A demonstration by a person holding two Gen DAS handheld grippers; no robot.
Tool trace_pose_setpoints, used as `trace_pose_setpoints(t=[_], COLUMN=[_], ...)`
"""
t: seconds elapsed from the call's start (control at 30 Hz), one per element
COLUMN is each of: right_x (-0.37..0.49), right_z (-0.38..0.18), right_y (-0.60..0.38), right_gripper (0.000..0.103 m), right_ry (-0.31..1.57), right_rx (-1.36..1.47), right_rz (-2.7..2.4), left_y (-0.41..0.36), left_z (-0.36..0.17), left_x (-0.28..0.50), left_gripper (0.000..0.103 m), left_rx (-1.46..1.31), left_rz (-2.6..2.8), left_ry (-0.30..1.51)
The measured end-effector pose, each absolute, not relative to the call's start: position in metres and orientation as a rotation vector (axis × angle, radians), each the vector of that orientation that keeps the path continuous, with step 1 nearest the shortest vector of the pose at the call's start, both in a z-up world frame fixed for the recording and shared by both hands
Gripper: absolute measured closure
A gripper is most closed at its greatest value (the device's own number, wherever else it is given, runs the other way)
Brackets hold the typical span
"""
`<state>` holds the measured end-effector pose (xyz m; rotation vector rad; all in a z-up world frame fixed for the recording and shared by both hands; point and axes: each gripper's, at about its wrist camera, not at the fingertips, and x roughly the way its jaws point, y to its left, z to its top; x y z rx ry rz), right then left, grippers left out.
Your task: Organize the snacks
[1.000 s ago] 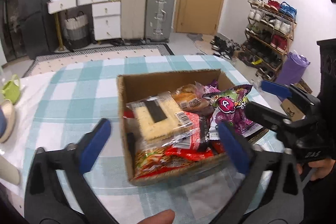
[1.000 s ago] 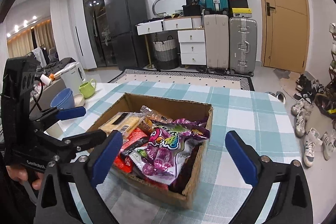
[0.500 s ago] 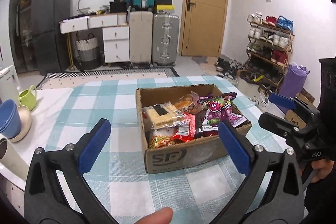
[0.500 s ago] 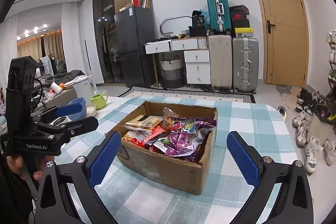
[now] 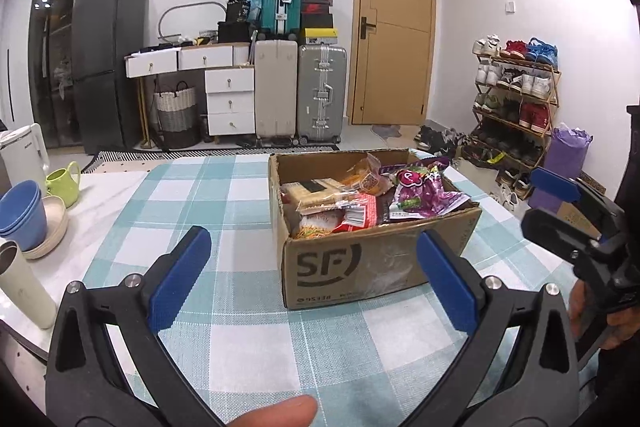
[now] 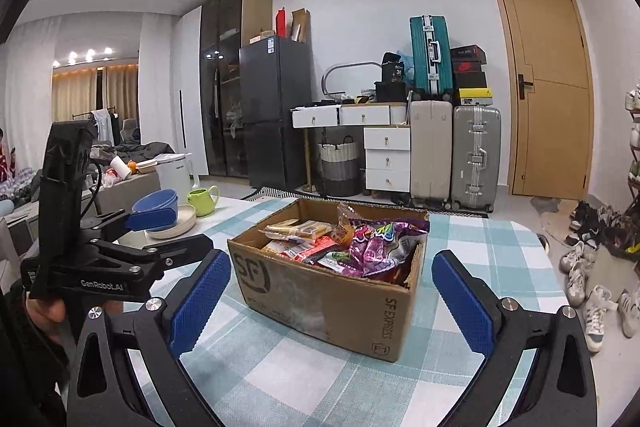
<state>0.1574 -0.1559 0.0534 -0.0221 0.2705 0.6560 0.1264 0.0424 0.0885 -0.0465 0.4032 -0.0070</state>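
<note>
Left of the cardboard box, the left gripper hovers level, jaws spread wide and empty. One box of snack packets sits on the checked tablecloth. The right gripper hovers right of the box, also spread.

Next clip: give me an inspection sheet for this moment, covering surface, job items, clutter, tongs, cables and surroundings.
Surface: table with checked cloth.
Job's things: cardboard box upright, open-topped, full of snack packets, purple bag on top.
Clutter: blue bowls, green mug, white kettle, pale tumbler at table's left.
Grippers: left tongs open, empty; right tongs open, empty.
Cables: nothing seen on the table.
Surroundings: suitcases, fridge, door, shoe rack.
</note>
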Motion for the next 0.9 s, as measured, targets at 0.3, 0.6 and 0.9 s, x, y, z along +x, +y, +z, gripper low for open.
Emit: trace_pose_setpoints(t=[0.3,0.6,0.9], right_x=[0.155,0.16,0.158], right_z=[0.032,0.022,0.02], right_y=[-0.16,-0.156,-0.15], right_gripper=[0.001,0.0,0.0], right_ry=[0.289,0.305,0.288], right_rx=[-0.008,-0.03,-0.059], right_rz=[0.641,0.628,0.612], left_y=[0.047,0.05,0.055], left_z=[0.057,0.039,0.034], left_x=[0.13,0.135,0.135], left_gripper=[0.001,0.001,0.001], left_rx=[-0.067,-0.071,-0.091], left_rz=[0.024,0.032,0.039], left_ry=[0.386,0.379,0.361])
